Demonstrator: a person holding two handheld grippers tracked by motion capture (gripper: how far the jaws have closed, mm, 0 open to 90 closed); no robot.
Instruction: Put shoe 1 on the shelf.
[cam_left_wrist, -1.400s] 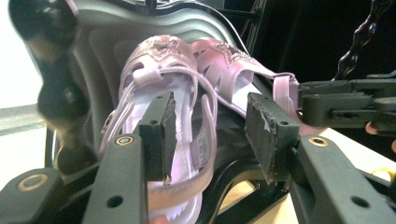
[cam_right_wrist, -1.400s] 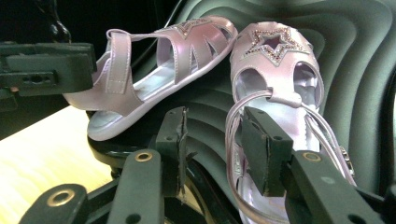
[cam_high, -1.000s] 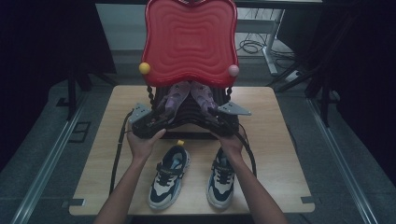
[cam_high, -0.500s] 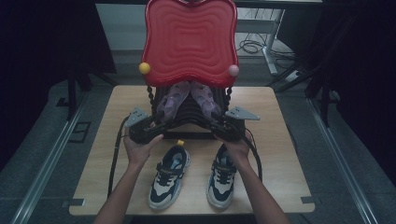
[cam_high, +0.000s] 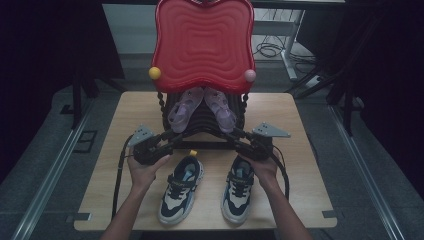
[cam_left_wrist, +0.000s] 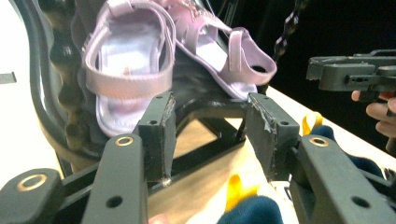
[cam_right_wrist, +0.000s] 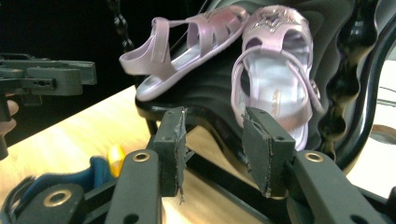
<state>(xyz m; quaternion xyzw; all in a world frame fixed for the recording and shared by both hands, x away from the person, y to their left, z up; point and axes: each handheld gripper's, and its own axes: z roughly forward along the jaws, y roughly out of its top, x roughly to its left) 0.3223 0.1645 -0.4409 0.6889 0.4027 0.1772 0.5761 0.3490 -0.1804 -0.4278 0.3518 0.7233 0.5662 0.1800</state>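
A pair of lilac sandals lies on the black seat of a small chair with a red back. My left gripper points at the seat's front from the left, jaws open with nothing gripped. From the right, my right gripper points at the same front edge, also open and empty. Each gripper stands just short of the seat, below the sandals. Two navy and white sneakers stand on the table between my forearms.
The wooden table carries the chair at its back middle. Cables trail from both grippers along the table's sides. Dark floor, a metal rail and stand legs surround the table.
Both grippers have drawn back a little from the chair toward the near edge and spread slightly apart. The sandals and sneakers have not moved.
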